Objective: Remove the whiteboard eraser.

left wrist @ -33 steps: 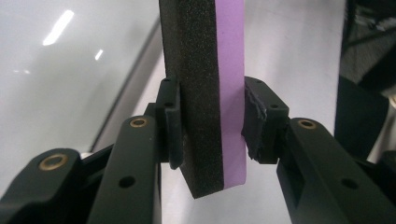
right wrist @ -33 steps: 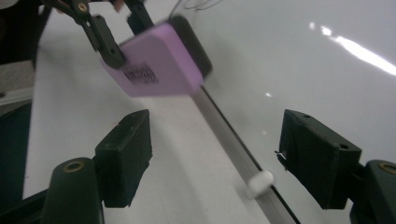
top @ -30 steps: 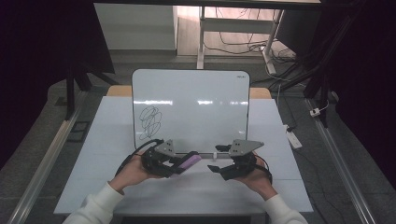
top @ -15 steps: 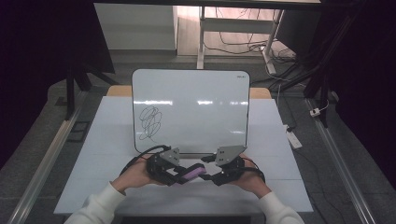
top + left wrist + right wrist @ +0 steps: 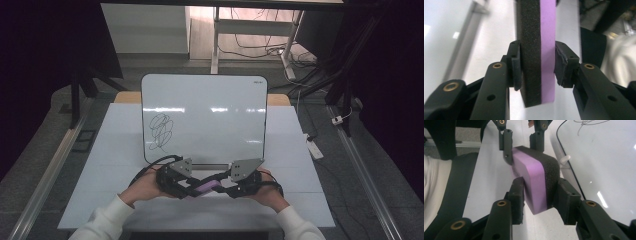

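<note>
An eraser (image 5: 206,188) with a purple body and a black foam face is held just above the table's near edge, in front of the whiteboard (image 5: 210,120). My left gripper (image 5: 192,190) holds one end. Its jaws have just been opening a little, but both pads still touch the eraser (image 5: 539,50) in the left gripper view (image 5: 535,65). My right gripper (image 5: 222,189) holds the other end. Its jaws have just been closing, and its pads now press on the eraser (image 5: 536,182) from both sides (image 5: 540,195). The left gripper (image 5: 521,142) faces it at the far end.
A black scribble (image 5: 161,131) marks the whiteboard's lower left. The board lies on a white table (image 5: 300,150) with dark floor and cables beyond. A white power strip (image 5: 316,148) lies off the table's right edge.
Both hands came nearer to the table's front edge and closer together. The right gripper, open and empty before, has closed on the free end of the eraser in the left gripper.
</note>
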The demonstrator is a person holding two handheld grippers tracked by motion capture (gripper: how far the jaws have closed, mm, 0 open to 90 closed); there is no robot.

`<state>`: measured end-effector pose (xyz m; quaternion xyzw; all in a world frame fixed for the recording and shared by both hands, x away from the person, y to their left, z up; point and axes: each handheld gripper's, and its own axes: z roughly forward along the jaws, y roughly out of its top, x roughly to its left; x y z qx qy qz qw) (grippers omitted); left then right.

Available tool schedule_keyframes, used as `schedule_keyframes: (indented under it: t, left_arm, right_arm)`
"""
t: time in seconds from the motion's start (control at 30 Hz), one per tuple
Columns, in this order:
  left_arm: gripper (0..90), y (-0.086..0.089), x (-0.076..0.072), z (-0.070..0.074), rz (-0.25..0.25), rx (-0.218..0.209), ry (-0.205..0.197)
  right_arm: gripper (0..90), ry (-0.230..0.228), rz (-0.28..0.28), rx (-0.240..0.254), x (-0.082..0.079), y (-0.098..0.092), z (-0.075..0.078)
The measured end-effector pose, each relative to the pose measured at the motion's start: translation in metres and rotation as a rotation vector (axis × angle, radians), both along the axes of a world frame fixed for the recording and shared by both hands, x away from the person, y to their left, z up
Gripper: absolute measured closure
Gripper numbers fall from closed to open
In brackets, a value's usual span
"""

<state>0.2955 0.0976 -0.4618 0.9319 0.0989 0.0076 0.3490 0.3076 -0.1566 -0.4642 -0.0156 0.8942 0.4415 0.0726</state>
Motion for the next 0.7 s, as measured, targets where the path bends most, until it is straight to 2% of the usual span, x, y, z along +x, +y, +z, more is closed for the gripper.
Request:
schedule_keyframes:
  t: [0.1,0.13,0.2,0.23,0.27,0.4,0.43,0.47,0.57,0.6,0.67,0.7]
  left_arm:
    - [49.7,0.001,-0.002,0.002,0.027,-0.007,-0.036]
    - [42.1,0.001,-0.003,0.002,0.04,-0.003,-0.053]
    - [35.6,0.001,-0.005,0.003,0.074,-0.004,-0.094]
    - [35.6,0.002,-0.006,0.004,0.091,-0.005,-0.119]
    - [30.6,0.003,-0.007,0.004,0.11,-0.009,-0.137]
    - [26.9,0.012,-0.013,0.007,0.189,-0.063,-0.196]
    - [26.9,0.013,-0.014,0.007,0.209,-0.072,-0.214]
    - [26.2,0.015,-0.016,0.007,0.225,-0.08,-0.229]
    - [25.9,0.016,-0.021,0.004,0.269,-0.092,-0.273]
    - [25.9,0.016,-0.023,0.003,0.28,-0.091,-0.289]
    - [26.0,0.015,-0.026,0.0,0.296,-0.093,-0.31]
    - [26.1,0.014,-0.028,-0.001,0.3,-0.092,-0.319]
  right_arm:
    - [64.0,0.012,-0.027,0.032,0.002,-0.002,-0.001]
    - [64.5,0.021,-0.052,0.036,0.004,-0.004,-0.001]
    - [64.8,0.036,-0.067,0.047,0.006,-0.006,-0.001]
    - [64.8,0.036,-0.067,0.047,0.006,-0.006,-0.001]
    - [65.0,0.05,-0.095,0.061,0.008,-0.008,-0.001]
    - [65.2,0.095,-0.163,0.091,0.013,-0.012,-0.001]
    - [65.2,0.095,-0.163,0.091,0.013,-0.012,-0.001]
    - [65.2,0.129,-0.197,0.104,0.015,-0.012,-0.001]
    - [65.3,0.18,-0.238,0.132,0.017,-0.013,-0.002]
    - [65.3,0.18,-0.238,0.132,0.017,-0.013,-0.002]
    - [65.4,0.216,-0.255,0.153,0.018,-0.014,-0.001]
    - [65.4,0.25,-0.273,0.166,0.019,-0.013,-0.001]
